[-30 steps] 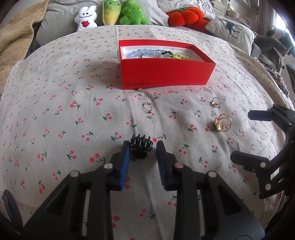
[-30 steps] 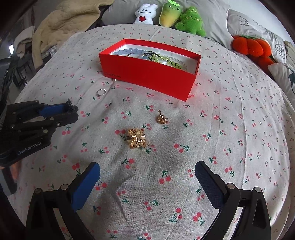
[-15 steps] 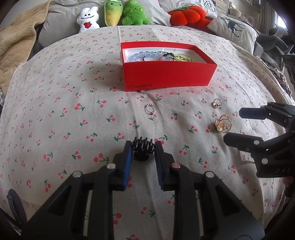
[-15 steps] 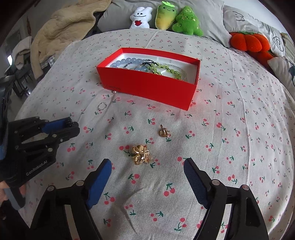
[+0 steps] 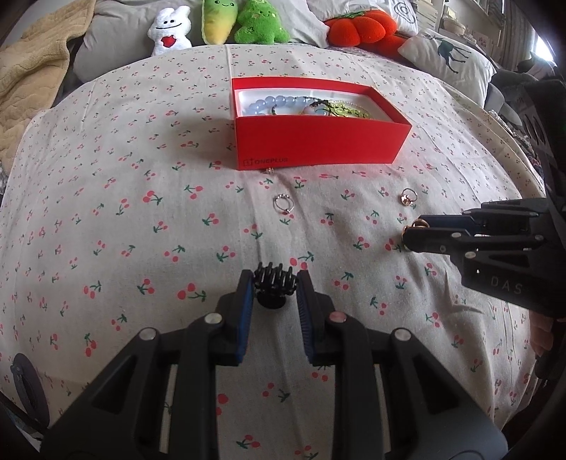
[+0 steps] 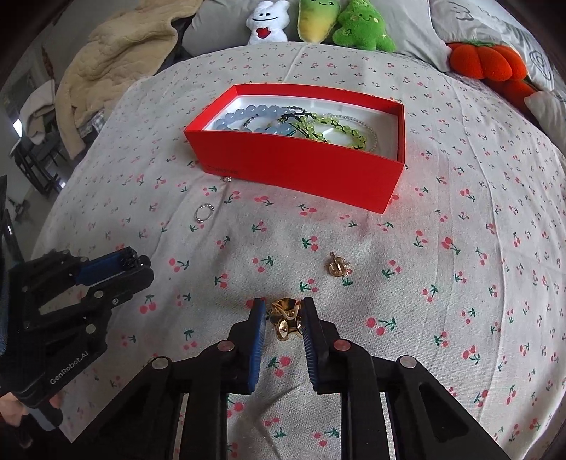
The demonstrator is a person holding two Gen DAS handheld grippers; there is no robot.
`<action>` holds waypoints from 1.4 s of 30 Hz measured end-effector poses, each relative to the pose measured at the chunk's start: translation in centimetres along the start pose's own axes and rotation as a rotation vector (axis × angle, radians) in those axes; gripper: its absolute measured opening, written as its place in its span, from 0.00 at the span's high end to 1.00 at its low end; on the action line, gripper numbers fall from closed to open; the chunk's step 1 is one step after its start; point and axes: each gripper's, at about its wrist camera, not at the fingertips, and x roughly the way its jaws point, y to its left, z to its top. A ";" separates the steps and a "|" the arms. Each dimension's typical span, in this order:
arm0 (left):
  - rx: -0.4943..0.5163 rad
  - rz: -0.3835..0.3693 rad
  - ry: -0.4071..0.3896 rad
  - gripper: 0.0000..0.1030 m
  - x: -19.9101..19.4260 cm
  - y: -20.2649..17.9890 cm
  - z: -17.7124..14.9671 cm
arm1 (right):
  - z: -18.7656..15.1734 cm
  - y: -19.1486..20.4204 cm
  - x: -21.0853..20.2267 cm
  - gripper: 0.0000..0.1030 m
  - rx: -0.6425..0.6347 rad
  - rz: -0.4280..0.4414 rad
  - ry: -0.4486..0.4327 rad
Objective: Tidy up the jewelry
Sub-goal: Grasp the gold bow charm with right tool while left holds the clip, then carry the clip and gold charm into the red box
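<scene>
My left gripper (image 5: 274, 283) is shut on a black claw hair clip (image 5: 275, 285), held just above the cherry-print cloth. My right gripper (image 6: 283, 311) has closed around a gold flower brooch (image 6: 284, 318), its pads touching both sides. A red box (image 6: 304, 166) holds blue, green and clear bead strings. On the cloth lie a thin silver ring (image 5: 284, 205), a small gold ring (image 6: 338, 267) and a tiny stud (image 5: 269, 171) by the box front. The right gripper also shows in the left wrist view (image 5: 410, 233), the left gripper in the right wrist view (image 6: 138, 263).
Plush toys (image 6: 318, 21), an orange plush (image 6: 484, 60), pillows and a beige blanket (image 6: 116, 46) line the far side of the bed. The box (image 5: 318, 141) stands mid-bed, beyond both grippers.
My right gripper moved forward to the gold brooch and closed from wide open onto it. My left gripper closed on the black clip and lifted it slightly.
</scene>
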 end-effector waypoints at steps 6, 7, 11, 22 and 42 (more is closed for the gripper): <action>-0.020 -0.019 0.015 0.75 0.0 0.0 0.0 | 0.2 -0.2 -0.2 0.85 0.000 -0.004 0.008; -0.022 -0.024 0.016 0.75 0.0 0.0 0.0 | 0.3 -0.2 -0.3 0.85 0.000 -0.004 0.008; -0.025 -0.033 0.013 0.75 -0.4 -0.2 0.2 | 0.4 -0.4 -0.9 0.86 0.008 0.003 0.000; -0.050 -0.059 -0.012 0.75 -1.8 -0.1 2.4 | 2.3 -0.7 -3.4 0.86 0.034 0.032 -0.051; -0.038 -0.060 -0.054 0.75 0.2 -1.5 10.3 | 7.6 -4.1 -4.2 0.85 0.157 0.090 -0.127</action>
